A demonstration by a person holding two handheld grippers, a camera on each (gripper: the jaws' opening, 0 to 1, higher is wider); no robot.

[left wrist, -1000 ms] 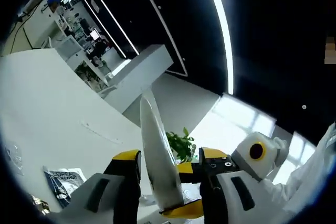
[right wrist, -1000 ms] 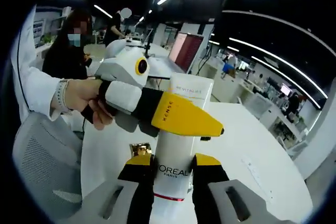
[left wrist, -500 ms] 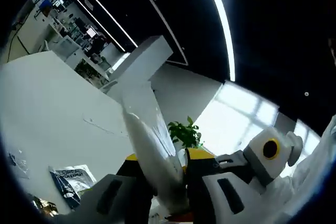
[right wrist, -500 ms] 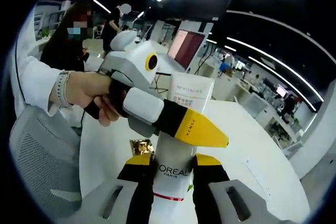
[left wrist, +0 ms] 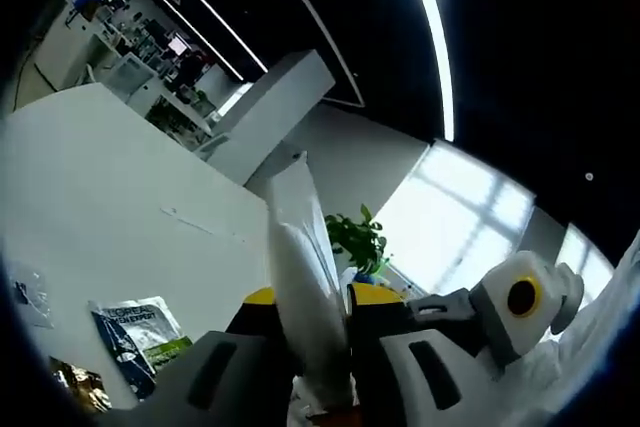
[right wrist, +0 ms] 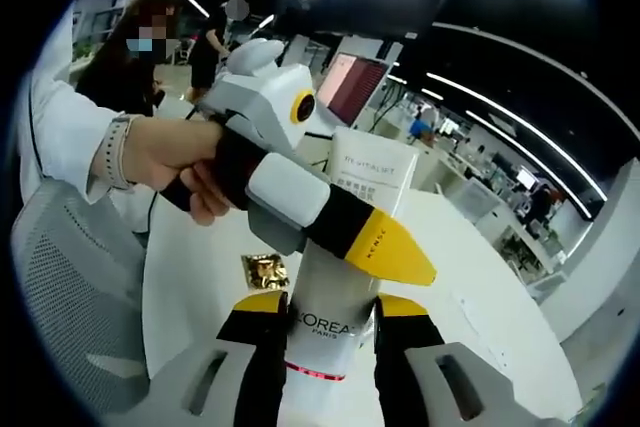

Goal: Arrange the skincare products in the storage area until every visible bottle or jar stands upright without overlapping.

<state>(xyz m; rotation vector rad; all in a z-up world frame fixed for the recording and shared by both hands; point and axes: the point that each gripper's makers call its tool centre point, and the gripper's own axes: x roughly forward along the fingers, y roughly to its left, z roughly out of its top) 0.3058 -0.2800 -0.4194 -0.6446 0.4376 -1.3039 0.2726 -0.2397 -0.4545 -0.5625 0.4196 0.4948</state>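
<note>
Right gripper view: both hand-held grippers pinch one white L'Oréal squeeze tube [right wrist: 345,237] held upright above the white surface [right wrist: 480,277].
Right hand-held gripper [right wrist: 325,332] clamps its base, left hand-held gripper [right wrist: 385,247] its middle; opposing pulls could buckle or drop it.

Both views close, upward-tilted, on one shared tube [left wrist: 300,277].

The tube [right wrist: 345,247] looks like smooth white plastic with a soft sheen, printed in dark letters, with a glossy red band low down; seen edge-on, the tube [left wrist: 305,287] shows a flat crimped seam. The left gripper [right wrist: 385,252] has matt yellow plastic fingers [right wrist: 395,247] on a glossy white shell. The right gripper [right wrist: 325,322] has the same yellow and grey plastic. The desk [right wrist: 480,307] is smooth, matt white. A sachet [left wrist: 135,332] near its edge is shiny printed foil; a small wrapper [right wrist: 265,270] is crinkled gold foil.
</note>
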